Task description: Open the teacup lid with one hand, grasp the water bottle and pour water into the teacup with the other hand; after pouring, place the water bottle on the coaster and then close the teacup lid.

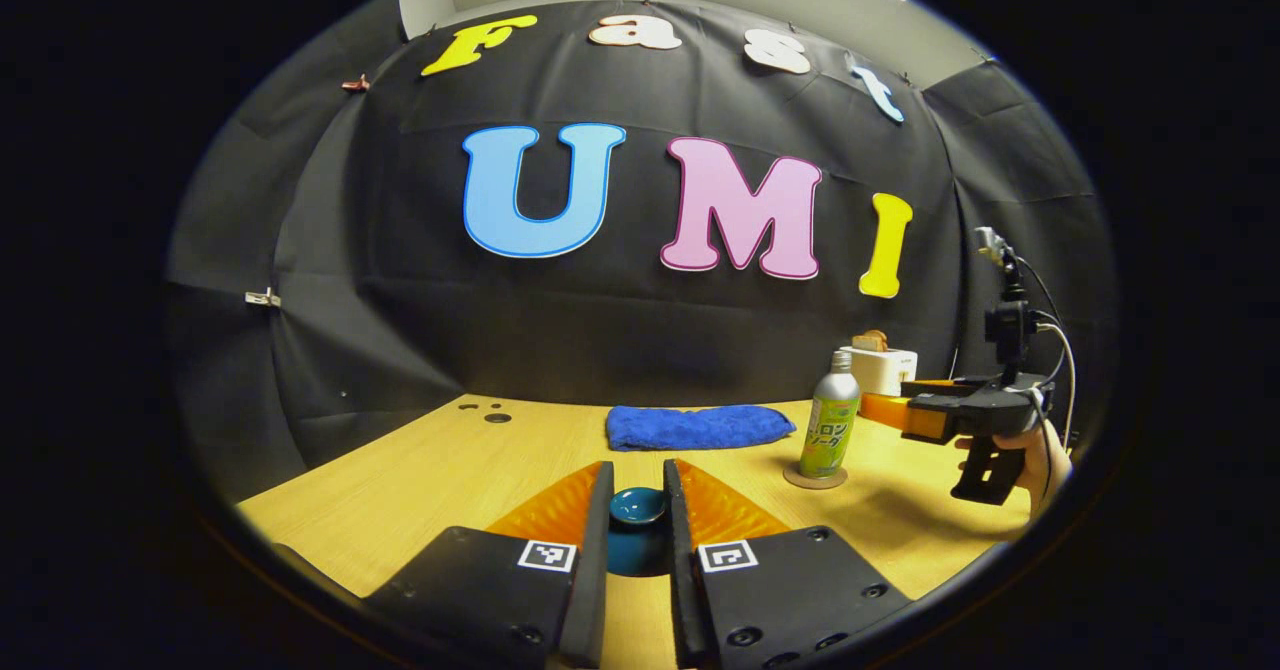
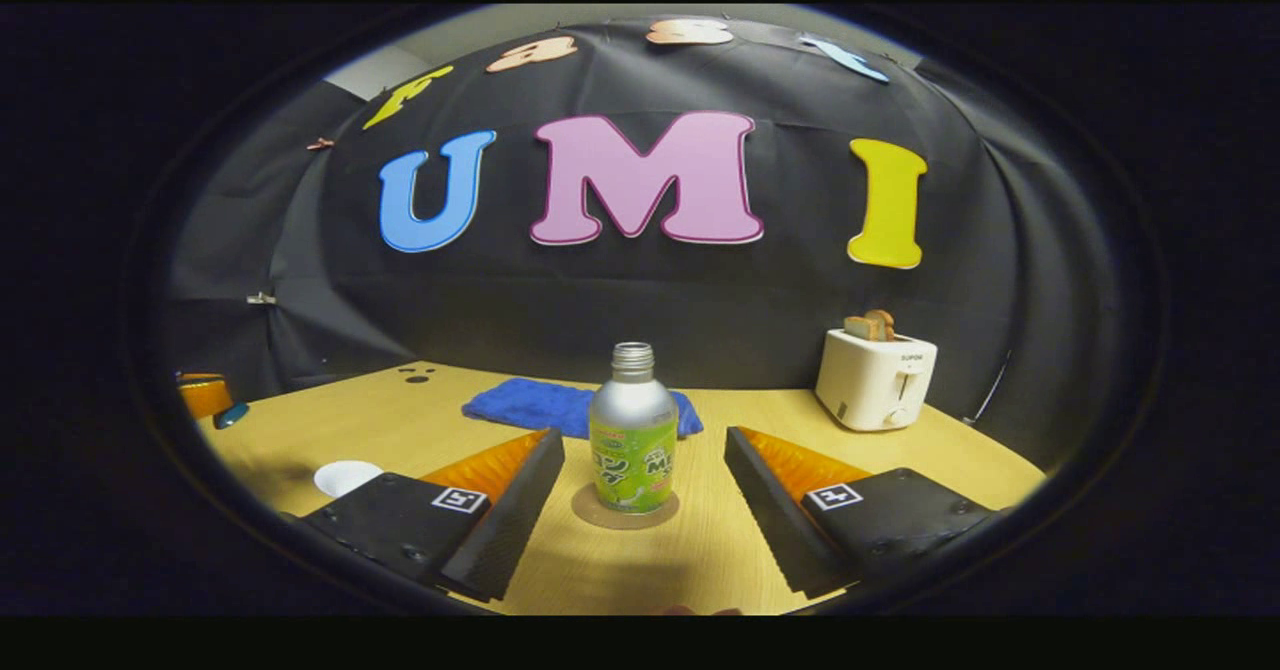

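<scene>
1. Teacup lid [image 1: 638, 505]: dark blue, between the left tongs [image 1: 638, 510], whose fingers stand close beside it; contact cannot be told.
2. Water bottle [image 2: 632, 430]: upright on coaster [image 2: 625, 516], cap off, green label.
3. Right tongs [image 2: 640, 495]: level, wide apart, holding nothing, bottle between.
4. Toaster [image 2: 875, 378]: white, far right of desk [image 2: 700, 560].

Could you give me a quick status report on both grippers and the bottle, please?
Left gripper shut on blue lid. Right gripper open, facing bottle, not touching. Bottle upright on coaster. Nothing between fingers and bottle.
</scene>
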Demonstrator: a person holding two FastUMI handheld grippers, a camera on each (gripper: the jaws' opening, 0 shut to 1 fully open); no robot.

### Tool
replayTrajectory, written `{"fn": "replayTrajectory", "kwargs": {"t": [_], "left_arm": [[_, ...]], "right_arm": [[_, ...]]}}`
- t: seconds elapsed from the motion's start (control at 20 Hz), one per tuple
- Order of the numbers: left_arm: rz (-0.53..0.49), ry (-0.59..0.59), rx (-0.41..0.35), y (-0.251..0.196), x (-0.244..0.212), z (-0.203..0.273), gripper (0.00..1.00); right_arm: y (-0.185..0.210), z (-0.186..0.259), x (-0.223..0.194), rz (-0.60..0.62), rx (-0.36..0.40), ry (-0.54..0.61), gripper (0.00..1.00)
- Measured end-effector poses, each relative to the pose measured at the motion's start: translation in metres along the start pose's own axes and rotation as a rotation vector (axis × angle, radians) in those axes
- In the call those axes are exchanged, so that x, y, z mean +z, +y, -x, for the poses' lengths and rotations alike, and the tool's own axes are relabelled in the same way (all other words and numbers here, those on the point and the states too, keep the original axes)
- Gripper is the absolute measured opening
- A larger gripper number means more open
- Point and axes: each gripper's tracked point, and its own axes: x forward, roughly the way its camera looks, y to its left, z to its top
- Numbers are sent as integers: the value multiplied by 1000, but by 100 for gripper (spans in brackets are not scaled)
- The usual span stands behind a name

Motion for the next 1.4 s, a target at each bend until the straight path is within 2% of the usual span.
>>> {"fn": "replayTrajectory", "kwargs": {"t": [0.35, 0.5, 0.65, 0.7, 0.95, 1.05, 1.1, 1.15, 1.4], "left_arm": [[-1, 39, -35, -24, -17, -37, 30], [-59, 69, -20, -33, -33, -54, 30], [-74, 110, -32, -48, -54, -72, 30], [-84, 126, -33, -52, -61, -79, 33], [-88, 186, -34, -56, -81, -95, 30], [-92, 216, -33, -57, -89, -97, 33], [-98, 217, -29, -56, -90, -97, 30], [-104, 220, -27, -55, -89, -97, 33], [-124, 229, -32, -57, -91, -96, 31]], "right_arm": [[-16, 43, 6, -45, 14, -16, 100], [-30, 52, 1, -64, 1, -17, 100], [-42, 59, -7, -86, -14, -18, 100], [-41, 61, -9, -90, -7, -19, 100], [-43, 66, -17, -67, -4, -10, 99], [-39, 66, -18, -70, 3, -7, 100], [-34, 66, -20, -72, 15, 0, 99], [-31, 66, -21, -73, 25, 3, 99], [-17, 62, -35, -39, 47, 26, 100]]}}
